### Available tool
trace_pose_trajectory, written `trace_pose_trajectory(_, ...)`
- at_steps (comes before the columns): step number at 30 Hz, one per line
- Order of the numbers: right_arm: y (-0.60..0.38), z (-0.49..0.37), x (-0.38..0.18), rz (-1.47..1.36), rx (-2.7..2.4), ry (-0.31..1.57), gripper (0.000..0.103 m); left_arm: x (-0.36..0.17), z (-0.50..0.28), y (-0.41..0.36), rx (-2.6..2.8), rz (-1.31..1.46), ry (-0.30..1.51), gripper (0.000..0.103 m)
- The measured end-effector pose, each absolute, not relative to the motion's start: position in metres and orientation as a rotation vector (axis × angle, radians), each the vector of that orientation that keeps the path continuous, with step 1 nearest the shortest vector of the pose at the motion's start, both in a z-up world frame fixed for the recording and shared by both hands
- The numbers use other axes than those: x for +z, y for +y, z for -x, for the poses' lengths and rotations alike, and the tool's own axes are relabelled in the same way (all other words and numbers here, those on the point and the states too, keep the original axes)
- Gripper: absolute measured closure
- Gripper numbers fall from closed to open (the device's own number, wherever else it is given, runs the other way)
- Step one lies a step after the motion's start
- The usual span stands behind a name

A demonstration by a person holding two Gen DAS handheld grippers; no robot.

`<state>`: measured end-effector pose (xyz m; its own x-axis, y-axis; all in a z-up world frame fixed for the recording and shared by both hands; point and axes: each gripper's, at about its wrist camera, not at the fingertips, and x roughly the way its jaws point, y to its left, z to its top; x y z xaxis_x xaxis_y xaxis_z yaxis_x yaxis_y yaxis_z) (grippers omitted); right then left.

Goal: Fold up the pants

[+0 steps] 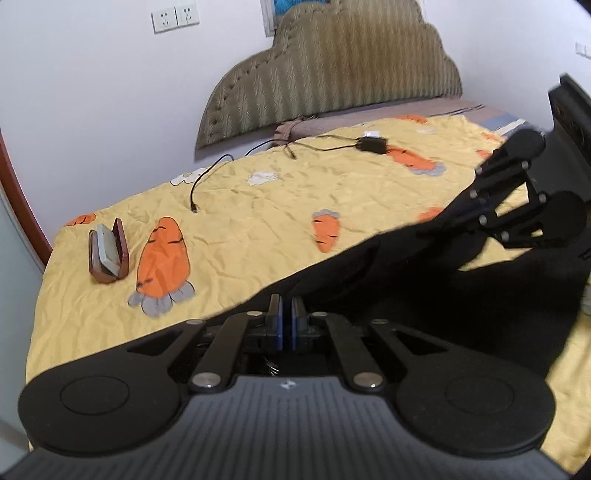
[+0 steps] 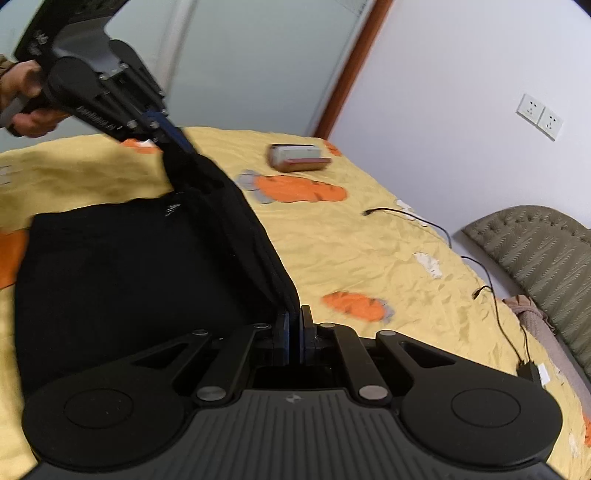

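Note:
Black pants [image 1: 424,280] hang stretched above a yellow carrot-print bedspread [image 1: 236,229]. My left gripper [image 1: 287,301] is shut on one end of the pants' raised edge. My right gripper [image 2: 295,314] is shut on the other end of that edge. The pants [image 2: 122,280] drape down from the taut edge onto the bed. The right gripper [image 1: 448,229] shows at the right of the left wrist view. The left gripper [image 2: 177,142] shows at the upper left of the right wrist view, held by a hand.
An open brown glasses case [image 1: 107,254] lies near the bed's corner, also in the right wrist view [image 2: 299,158]. A black charger [image 1: 373,144] with cables [image 1: 207,177] lies near the padded headboard [image 1: 332,70]. Wall sockets [image 1: 175,16] are above.

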<state>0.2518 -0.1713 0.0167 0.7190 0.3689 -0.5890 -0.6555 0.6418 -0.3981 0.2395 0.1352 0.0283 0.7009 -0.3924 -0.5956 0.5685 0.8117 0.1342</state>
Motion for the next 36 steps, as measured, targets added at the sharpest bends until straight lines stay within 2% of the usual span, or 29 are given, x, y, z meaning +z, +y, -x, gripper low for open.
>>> trace_pose_trajectory(11, -0.149, -0.146, -0.034, 0.681, 0.672, 0.563, 0.099, -0.025, -0.133, 0.162, -0.518, -0.23, 0.705, 0.1)
trace_pose_trajectory(17, -0.151, -0.121, -0.042, 0.683, 0.657, 0.559, 0.099, -0.035, -0.118, 0.17, -0.503, -0.204, 0.716, 0.099)
trace_pose_trajectory(18, -0.151, -0.119, -0.042, 0.676, 0.651, 0.559, 0.099, -0.033, -0.117, 0.173, -0.511, -0.174, 0.715, 0.096)
trace_pose_trajectory(20, -0.15, -0.12, -0.042, 0.682, 0.641, 0.564, 0.099, -0.028, -0.111, 0.181, -0.501, -0.101, 0.693, 0.076)
trace_pose_trajectory(21, -0.147, -0.119, -0.046, 0.714, 0.639, 0.57, 0.099, -0.027, -0.105, 0.182, -0.491, -0.086, 0.679, 0.049)
trace_pose_trajectory(22, -0.143, -0.117, -0.051, 0.763, 0.635, 0.571, 0.099, -0.026, -0.1, 0.182, -0.469, -0.096, 0.659, 0.026)
trace_pose_trajectory(23, -0.138, -0.113, -0.055, 0.811, 0.615, 0.555, 0.099, -0.025, -0.094, 0.179, -0.431, -0.122, 0.633, 0.021)
trace_pose_trajectory(29, -0.1, -0.09, -0.037, 0.904, 0.516, 0.378, 0.095, -0.021, -0.084, 0.166, -0.309, -0.286, 0.592, 0.014)
trace_pose_trajectory(31, -0.083, -0.093, -0.039, 0.883, 0.533, 0.372, 0.09, -0.021, -0.087, 0.165, -0.251, -0.308, 0.591, 0.012)
trace_pose_trajectory(33, -0.073, -0.096, -0.047, 0.918, 0.552, 0.425, 0.072, -0.023, -0.086, 0.168, -0.228, -0.311, 0.596, 0.012)
trace_pose_trajectory(36, -0.081, -0.092, -0.067, 1.091, 0.432, 0.485, 0.072, -0.026, -0.08, 0.169, -0.197, -0.36, 0.584, 0.007)
